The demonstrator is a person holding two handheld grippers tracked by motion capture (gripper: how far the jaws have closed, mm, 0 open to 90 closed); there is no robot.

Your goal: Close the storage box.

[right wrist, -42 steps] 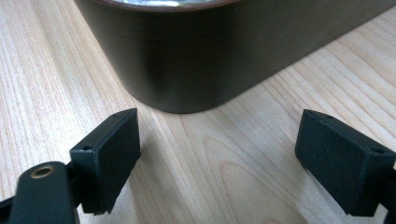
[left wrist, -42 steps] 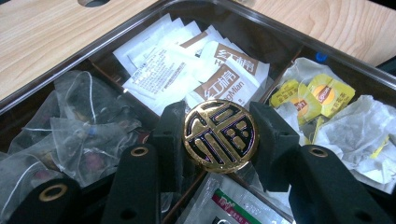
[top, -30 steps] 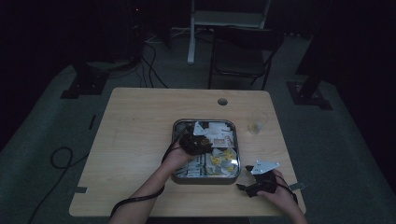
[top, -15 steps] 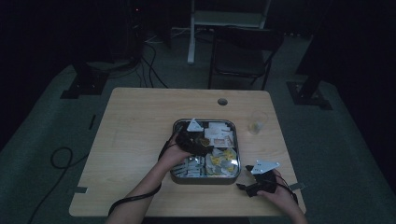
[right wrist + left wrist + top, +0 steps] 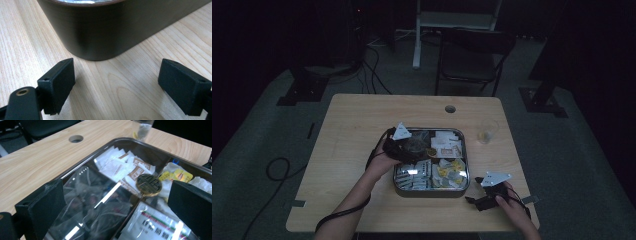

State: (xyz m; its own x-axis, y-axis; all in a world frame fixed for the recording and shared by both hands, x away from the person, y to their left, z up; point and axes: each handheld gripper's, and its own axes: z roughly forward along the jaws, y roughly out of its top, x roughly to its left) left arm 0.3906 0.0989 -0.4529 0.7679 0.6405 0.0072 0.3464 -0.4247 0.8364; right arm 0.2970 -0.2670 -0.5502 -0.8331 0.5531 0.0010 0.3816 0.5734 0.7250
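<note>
Tin | holds sachets, gold disc | both jaws spread, empty

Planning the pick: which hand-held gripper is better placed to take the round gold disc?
Left hand-held gripper: open above the dark metal tray, disc ahead. Right sits outside.

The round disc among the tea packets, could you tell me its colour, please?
Dark bronze-gold disc, clearest in the left gripper view.
</note>
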